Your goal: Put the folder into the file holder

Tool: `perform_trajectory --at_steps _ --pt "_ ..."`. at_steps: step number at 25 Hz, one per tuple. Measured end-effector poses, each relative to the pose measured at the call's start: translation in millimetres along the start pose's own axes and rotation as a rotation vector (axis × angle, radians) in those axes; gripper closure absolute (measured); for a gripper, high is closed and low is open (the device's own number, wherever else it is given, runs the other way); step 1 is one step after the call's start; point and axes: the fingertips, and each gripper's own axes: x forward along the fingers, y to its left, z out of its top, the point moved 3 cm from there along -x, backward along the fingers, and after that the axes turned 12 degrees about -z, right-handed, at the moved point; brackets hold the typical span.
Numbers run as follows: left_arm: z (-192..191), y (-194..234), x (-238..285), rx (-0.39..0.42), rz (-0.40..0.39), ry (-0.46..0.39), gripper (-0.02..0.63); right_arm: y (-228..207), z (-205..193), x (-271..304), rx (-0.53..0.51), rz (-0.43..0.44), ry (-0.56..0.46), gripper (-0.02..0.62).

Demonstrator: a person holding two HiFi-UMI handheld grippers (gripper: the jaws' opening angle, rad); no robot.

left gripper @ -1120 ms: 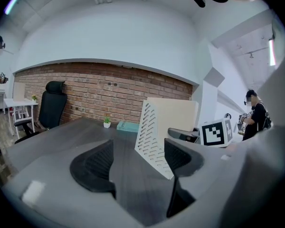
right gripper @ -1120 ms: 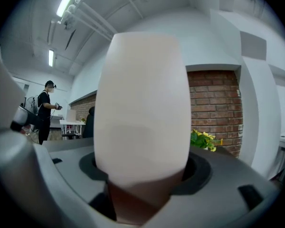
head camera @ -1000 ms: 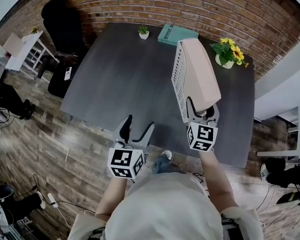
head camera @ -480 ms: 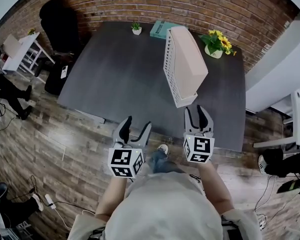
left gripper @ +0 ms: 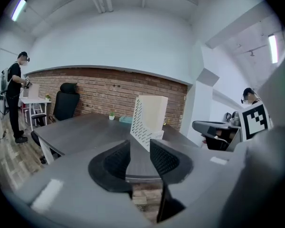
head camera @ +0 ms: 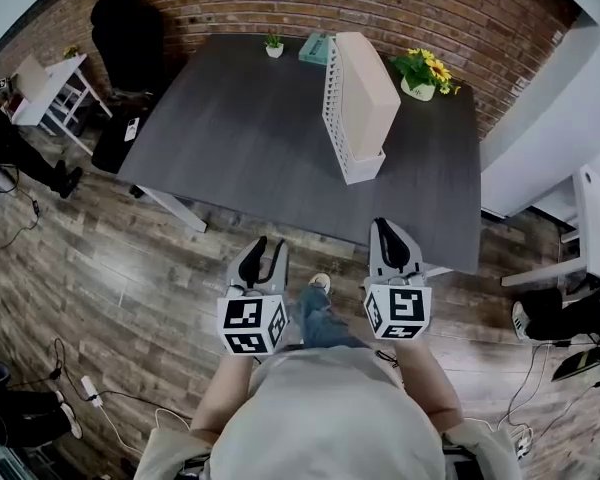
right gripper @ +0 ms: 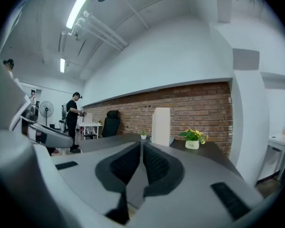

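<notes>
The file holder [head camera: 348, 133] stands upright on the dark table [head camera: 230, 138], toward its far right part near the sunflower pot [head camera: 420, 76]. The pale folder [head camera: 372, 86] already sits inside it, upright against the perforated white side. The holder's long axis runs away from the person, toward the brick wall. Both grippers hang well apart from it, off the near edge of the table and over the wooden floor. The holder lies straight ahead of the right gripper [head camera: 387, 232] and ahead and to the right of the left gripper [head camera: 267, 252], so the right one is nearer. The left gripper's jaws have just been closing and stand a little apart with nothing between them. The right gripper's jaws have just been closing too and now sit practically together, also empty. By the look of it the task is finished. Any further touch on the folder would fall to the right gripper, reaching forward over the table edge.
</notes>
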Motion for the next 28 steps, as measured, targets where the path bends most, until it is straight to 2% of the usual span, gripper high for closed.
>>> perform_trajectory --at_steps 4,10,15,28 --pt "-10.2 -17.2 -27.6 -0.011 0.001 -0.01 0.51 9.8 3.0 -39.4 0.0 0.038 0.004 0.577" --pt "-16.4 -39.5 -54.6 -0.007 -0.02 -0.037 0.597 11.9 3.8 -83.4 0.003 0.045 0.002 0.591" --pt "-19.4 -54.2 -66.5 0.007 -0.045 -0.052 0.597 12.5 -0.8 -105.4 0.002 0.053 0.006 0.591" --pt "-21.6 -66.1 -81.5 0.036 -0.037 -0.047 0.597 16.2 1.4 -122.8 0.017 0.09 -0.012 0.592"
